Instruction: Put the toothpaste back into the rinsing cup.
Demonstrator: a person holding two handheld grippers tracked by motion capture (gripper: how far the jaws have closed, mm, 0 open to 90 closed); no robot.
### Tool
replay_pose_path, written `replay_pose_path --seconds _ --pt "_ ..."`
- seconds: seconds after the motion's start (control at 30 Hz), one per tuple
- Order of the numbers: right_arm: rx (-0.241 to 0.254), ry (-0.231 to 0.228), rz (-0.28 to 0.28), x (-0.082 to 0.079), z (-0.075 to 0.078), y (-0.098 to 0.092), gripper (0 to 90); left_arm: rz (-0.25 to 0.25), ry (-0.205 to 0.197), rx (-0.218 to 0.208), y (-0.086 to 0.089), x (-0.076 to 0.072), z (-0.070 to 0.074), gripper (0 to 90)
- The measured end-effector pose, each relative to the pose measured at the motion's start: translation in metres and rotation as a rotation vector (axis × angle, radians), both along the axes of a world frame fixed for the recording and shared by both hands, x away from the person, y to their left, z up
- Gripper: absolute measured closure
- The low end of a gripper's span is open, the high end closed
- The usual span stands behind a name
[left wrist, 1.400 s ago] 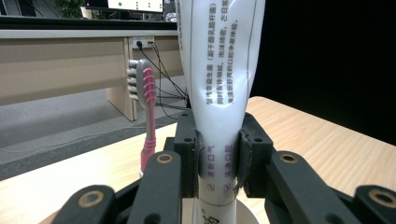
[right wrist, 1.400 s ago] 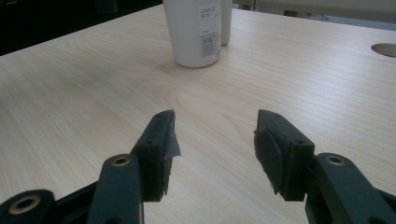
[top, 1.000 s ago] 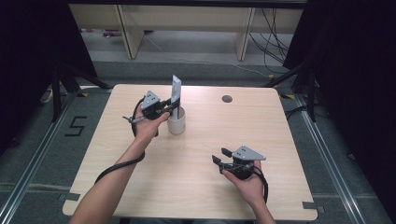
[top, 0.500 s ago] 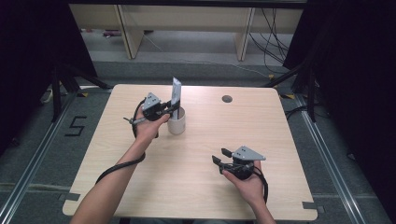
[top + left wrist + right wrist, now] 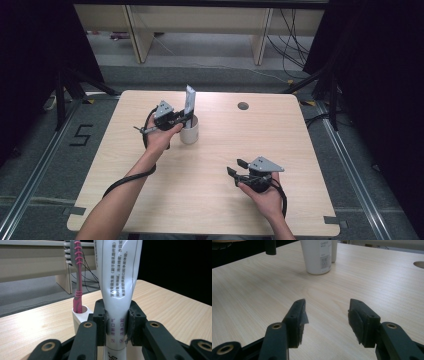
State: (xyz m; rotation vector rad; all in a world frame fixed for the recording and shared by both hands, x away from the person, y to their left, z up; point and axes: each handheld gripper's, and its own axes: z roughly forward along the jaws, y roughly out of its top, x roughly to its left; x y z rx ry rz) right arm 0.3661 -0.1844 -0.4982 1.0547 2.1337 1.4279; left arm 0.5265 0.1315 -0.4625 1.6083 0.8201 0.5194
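Toothpaste tube (image 5: pixel 117 285) stands upright, clamped between the left gripper (image 5: pixel 117 326)'s jaws, just beside the white cup (image 5: pixel 79 317) holding a pink toothbrush (image 5: pixel 78 277). Right gripper (image 5: pixel 327 317)'s jaws gape wide, empty, well short of the cup.

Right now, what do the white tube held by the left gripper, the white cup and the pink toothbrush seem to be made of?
The white printed toothpaste tube looks like soft glossy plastic: it shines and narrows slightly where the fingers press it. The white round cup seems matte ceramic or hard plastic; its label reads "mug", though I cannot tell for sure. The pink-and-grey toothbrush looks like moulded plastic with ribbed rubbery grips.
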Motion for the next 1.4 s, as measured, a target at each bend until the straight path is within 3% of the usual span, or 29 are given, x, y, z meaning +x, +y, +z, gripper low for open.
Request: replay_pose_path --seconds 0.1,0.53,0.9,0.97,1.13,1.23,1.3,1.4 --pt "-0.017 -0.026 -0.002 0.001 0.000 -0.001 48.4 0.002 0.002 0.009 0.000 0.000 -0.001 72.5" --pt "-0.003 -0.003 0.001 0.000 0.000 0.000 48.4 0.002 0.010 0.019 0.000 -0.001 -0.006 72.6" --pt "0.006 -0.011 0.005 0.000 -0.001 0.001 48.4 0.003 0.021 0.030 -0.001 -0.003 -0.009 72.5" --pt "-0.015 -0.034 -0.003 0.001 0.000 0.000 48.5 0.003 0.022 0.032 -0.001 -0.003 -0.010 72.5" --pt "0.002 -0.025 0.003 0.001 -0.001 0.001 48.5 0.002 0.028 0.036 -0.001 -0.003 -0.010 72.4" --pt "-0.022 -0.033 -0.006 0.001 0.000 0.000 48.5 0.003 0.030 0.036 0.000 -0.003 -0.010 72.4" --pt "-0.003 -0.006 -0.005 -0.001 0.000 0.002 48.4 0.004 0.034 0.038 0.000 -0.003 -0.011 72.4" --pt "-0.002 -0.015 0.012 0.001 -0.001 0.002 48.5 0.005 0.039 0.041 0.001 -0.003 -0.012 72.3"
